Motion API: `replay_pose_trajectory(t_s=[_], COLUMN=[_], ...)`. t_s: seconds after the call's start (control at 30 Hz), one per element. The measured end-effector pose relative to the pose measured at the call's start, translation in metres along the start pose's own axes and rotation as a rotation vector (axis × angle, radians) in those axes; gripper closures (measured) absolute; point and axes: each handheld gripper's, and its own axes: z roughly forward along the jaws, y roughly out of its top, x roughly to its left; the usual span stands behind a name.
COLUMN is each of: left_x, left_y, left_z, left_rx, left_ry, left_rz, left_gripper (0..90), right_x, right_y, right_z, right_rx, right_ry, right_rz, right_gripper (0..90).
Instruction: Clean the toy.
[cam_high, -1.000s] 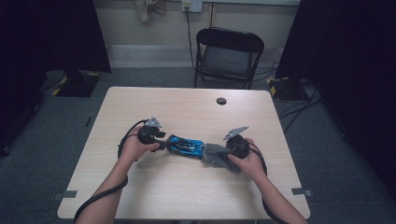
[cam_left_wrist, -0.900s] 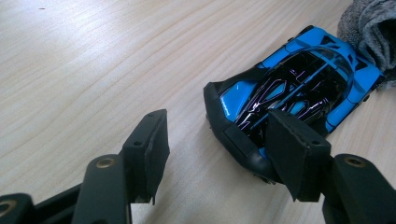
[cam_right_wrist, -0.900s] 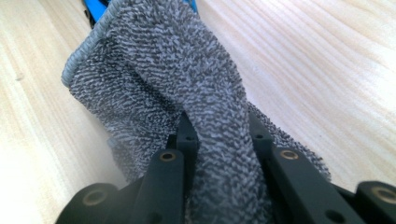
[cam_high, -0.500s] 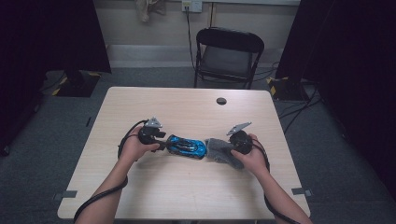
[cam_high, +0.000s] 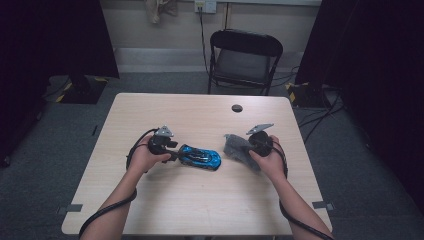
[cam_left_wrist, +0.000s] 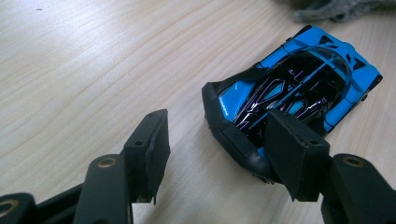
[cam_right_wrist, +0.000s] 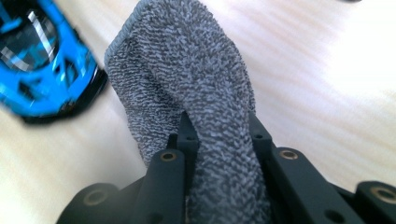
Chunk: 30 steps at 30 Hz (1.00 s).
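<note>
A blue and black toy car (cam_high: 201, 157) lies on the wooden table (cam_high: 200, 205), near its middle. My left gripper (cam_high: 176, 154) is at the car's left end. In the left gripper view its jaws (cam_left_wrist: 217, 128) stand apart; the right jaw overlaps one corner of the car (cam_left_wrist: 299, 88), and the left jaw is clear of it. My right gripper (cam_high: 248, 147) is to the right of the car, shut on a grey knitted cloth (cam_high: 238, 148). In the right gripper view the cloth (cam_right_wrist: 187, 74) sticks out past the gripper's (cam_right_wrist: 219, 128) jaws, with the car (cam_right_wrist: 37, 70) beyond at the left.
A small black round object (cam_high: 237, 107) lies near the table's far edge. A black folding chair (cam_high: 245, 55) stands behind the table. Cables trail from both grippers over the near edge. Bare tabletop lies on the far and near sides of the car.
My right gripper has drawn the cloth to the right and slightly up, off the car's right end, leaving a gap. The left gripper and the car have stayed put.
</note>
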Motion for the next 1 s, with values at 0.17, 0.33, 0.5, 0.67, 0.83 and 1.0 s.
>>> replay_pose_trajectory(t_s=[0.17,0.33,0.5,0.67,0.83,1.0], left_x=[0.000,0.000,0.000,-0.001,-0.001,-0.001], left_y=[0.000,-0.002,-0.002,-0.002,-0.002,-0.002], left_z=[0.000,0.001,0.001,0.001,0.001,0.000], left_rx=[-0.002,-0.015,-0.014,-0.015,-0.016,-0.012], left_ry=[-0.001,-0.006,-0.005,-0.003,-0.001,0.001], left_rz=[-0.005,-0.016,-0.018,-0.018,-0.016,-0.013], left_gripper=[40.5,40.5,40.4,40.4,40.4,40.4], right_x=[0.009,0.030,0.047,0.049,0.051,0.053], right_y=[0.008,0.009,0.009,0.003,-0.004,-0.009], right_z=[0.013,0.026,0.025,0.020,0.014,0.010], right_rx=[0.005,0.044,0.066,0.074,0.071,0.067], right_ry=[-0.034,0.022,0.068,0.103,0.131,0.162], right_rz=[-0.005,-0.036,-0.085,-0.083,-0.082,-0.075], right_gripper=[74.6,74.6,74.6,74.6,74.6,74.6])
